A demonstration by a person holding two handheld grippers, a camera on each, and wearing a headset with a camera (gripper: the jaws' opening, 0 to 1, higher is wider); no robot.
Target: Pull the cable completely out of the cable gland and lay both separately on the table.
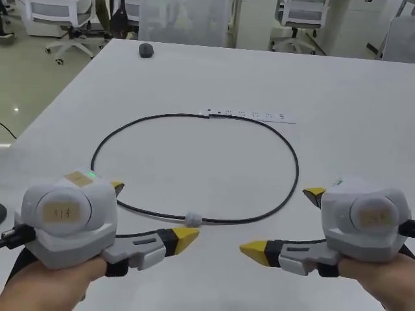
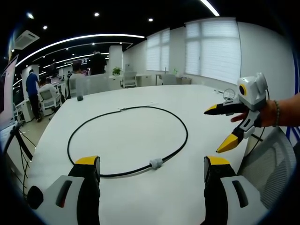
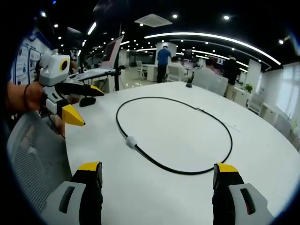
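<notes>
A black cable (image 1: 295, 162) lies in a wide loop on the white table (image 1: 337, 91). A small pale cable gland (image 1: 193, 218) sits threaded on the loop's near side, between the two grippers. My left gripper (image 1: 152, 212) is held at the lower left, open and holding nothing, a short way from the gland. My right gripper (image 1: 282, 220) is at the lower right, also open and holding nothing. In the left gripper view the gland (image 2: 156, 163) lies ahead between the wide jaws, with the right gripper (image 2: 215, 130) off to the right. The right gripper view has the gland (image 3: 131, 140) ahead and the left gripper (image 3: 86, 108) at left.
A dark mouse (image 1: 146, 50) rests near the table's far edge. A thin white printed strip (image 1: 253, 116) lies at the loop's far side. Office chairs (image 1: 61, 19) stand beyond the table, and people (image 3: 164, 58) are at desks in the distance.
</notes>
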